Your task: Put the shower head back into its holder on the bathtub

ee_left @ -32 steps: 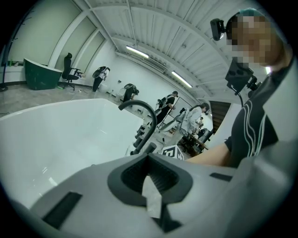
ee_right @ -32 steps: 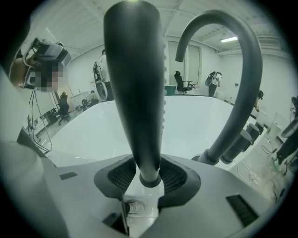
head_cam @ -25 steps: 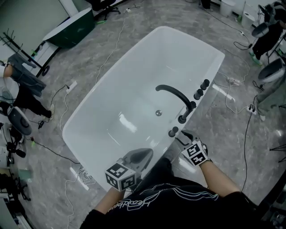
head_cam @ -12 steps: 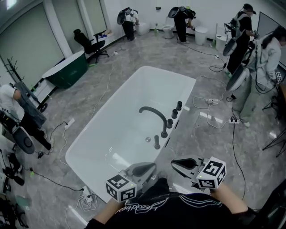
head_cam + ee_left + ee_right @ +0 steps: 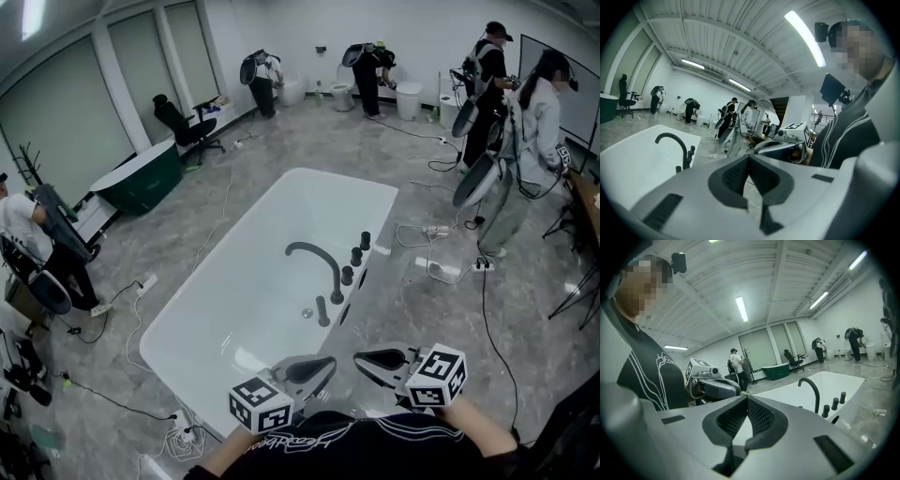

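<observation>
shower head (image 5: 323, 310) is seen upright on the bathtub (image 5: 239, 281) rim, at 12 o'clock from the left gripper (image 5: 328, 364) and 11 o'clock from the right gripper (image 5: 361, 358); both are clenched empty and judged about equally near.

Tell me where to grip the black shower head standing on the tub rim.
I'd grip the shower head by its upright shaft, just above the tub rim. Come from the floor side or the near end: the spout base stands close on its far side.
</observation>
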Available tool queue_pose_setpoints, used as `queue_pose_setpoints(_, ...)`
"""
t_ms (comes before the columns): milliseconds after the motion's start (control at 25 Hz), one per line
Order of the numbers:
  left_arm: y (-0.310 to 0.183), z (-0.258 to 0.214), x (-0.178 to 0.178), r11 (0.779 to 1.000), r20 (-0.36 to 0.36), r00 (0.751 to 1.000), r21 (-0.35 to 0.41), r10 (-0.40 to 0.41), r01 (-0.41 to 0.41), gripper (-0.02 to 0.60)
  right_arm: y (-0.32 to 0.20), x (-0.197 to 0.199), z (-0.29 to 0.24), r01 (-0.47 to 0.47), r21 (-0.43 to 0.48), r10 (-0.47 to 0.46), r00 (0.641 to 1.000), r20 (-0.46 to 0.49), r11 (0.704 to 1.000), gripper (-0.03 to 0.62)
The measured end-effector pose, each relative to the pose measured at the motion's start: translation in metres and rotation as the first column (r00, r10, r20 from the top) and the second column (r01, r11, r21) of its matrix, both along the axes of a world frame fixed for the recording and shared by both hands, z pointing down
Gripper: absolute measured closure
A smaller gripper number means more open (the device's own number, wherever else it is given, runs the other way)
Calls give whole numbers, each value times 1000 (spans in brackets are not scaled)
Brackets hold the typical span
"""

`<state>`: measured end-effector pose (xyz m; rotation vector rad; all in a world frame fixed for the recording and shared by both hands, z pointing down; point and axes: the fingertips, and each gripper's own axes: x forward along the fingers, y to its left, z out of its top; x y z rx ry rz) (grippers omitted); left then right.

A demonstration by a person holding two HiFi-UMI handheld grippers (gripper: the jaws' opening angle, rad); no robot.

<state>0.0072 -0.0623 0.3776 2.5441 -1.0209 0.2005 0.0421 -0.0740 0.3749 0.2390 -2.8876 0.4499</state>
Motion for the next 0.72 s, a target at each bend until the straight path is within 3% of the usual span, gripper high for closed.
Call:
queue_pose_setpoints(360,6,-6,8,1000,3,1000,16,11,-11,577,15,4,-2,19,-18,-19,999,35,1000,580)
queue_pose_setpoints(720,18,-21,-4,999,13,999,44,-30,29,575,30,-18,-26,90,70,-92,995,35,993,580)
